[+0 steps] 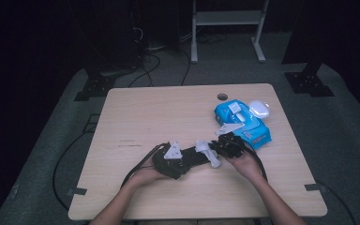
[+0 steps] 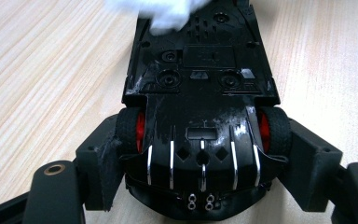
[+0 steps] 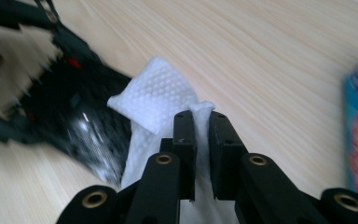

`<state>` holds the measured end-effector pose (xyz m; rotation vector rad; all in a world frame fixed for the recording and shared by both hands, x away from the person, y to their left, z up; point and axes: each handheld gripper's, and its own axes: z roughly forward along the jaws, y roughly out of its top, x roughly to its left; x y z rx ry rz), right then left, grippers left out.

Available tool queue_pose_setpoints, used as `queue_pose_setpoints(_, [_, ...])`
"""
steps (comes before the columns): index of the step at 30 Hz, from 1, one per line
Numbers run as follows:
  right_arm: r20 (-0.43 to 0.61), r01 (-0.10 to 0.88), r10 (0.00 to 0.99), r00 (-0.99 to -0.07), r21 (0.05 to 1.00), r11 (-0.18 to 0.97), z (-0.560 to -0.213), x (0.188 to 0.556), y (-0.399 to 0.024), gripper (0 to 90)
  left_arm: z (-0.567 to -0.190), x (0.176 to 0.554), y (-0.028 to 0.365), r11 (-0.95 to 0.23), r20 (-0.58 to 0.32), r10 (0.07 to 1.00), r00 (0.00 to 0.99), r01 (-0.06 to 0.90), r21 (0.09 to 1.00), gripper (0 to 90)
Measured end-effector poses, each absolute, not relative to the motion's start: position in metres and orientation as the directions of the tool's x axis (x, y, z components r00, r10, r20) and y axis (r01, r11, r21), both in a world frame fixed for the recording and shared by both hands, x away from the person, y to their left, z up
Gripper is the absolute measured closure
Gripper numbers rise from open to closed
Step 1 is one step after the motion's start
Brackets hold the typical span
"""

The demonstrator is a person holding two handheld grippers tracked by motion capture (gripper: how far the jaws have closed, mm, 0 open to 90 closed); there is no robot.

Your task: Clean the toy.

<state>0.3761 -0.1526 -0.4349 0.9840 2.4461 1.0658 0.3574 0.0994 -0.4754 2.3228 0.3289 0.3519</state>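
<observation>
my left gripper (image 2: pixel 200 186) clamps upturned black toy car (image 2: pixel 200 93) near table's (image 1: pixel 168 108) front edge; right gripper (image 3: pixel 202 122) pinches white wipe (image 3: pixel 156 100) on its underside. risks: thin pinch lets wipe slip; hard rub twists car from jaws.

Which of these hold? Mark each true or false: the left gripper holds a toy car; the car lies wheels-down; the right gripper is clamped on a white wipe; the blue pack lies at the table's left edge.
1. The left gripper holds a toy car. True: its jaws sit against the car's sides at the wheels.
2. The car lies wheels-down. False: its black underside faces up in the left gripper view.
3. The right gripper is clamped on a white wipe. True.
4. The blue pack lies at the table's left edge. False: it lies on the right side in the high view.
</observation>
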Motion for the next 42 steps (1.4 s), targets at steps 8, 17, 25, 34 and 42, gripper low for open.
queue_pose_setpoints(8, [0.018, 0.492, 0.701, -0.713, 0.725, 0.482, -0.444, 0.393, -0.146, 81.8, -0.474, 0.357, 0.100, -0.686, 0.161, 0.338, 0.927, 0.125, 0.717, 24.7])
queue_pose_setpoints(17, [0.017, 0.530, 0.739, -0.673, 0.709, 0.466, -0.445, 0.389, -0.165, 82.0, -0.475, 0.357, 0.100, -0.692, 0.160, 0.338, 0.927, 0.130, 0.710, 24.7])
queue_pose_setpoints(25, [-0.026, 0.465, 0.696, -0.718, 0.727, 0.506, -0.434, 0.386, -0.128, 72.5, -0.475, 0.357, 0.099, -0.693, 0.164, 0.334, 0.928, 0.124, 0.710, 24.7])
queue_pose_setpoints(34, [0.049, 0.479, 0.693, -0.720, 0.757, 0.444, -0.421, 0.377, -0.152, 54.9, -0.475, 0.358, 0.100, -0.692, 0.158, 0.331, 0.930, 0.126, 0.711, 24.6])
queue_pose_setpoints(42, [-0.055, 0.443, 0.664, -0.745, 0.703, 0.556, -0.437, 0.378, -0.125, 52.2, -0.475, 0.358, 0.099, -0.690, 0.155, 0.335, 0.929, 0.130, 0.712, 24.7])
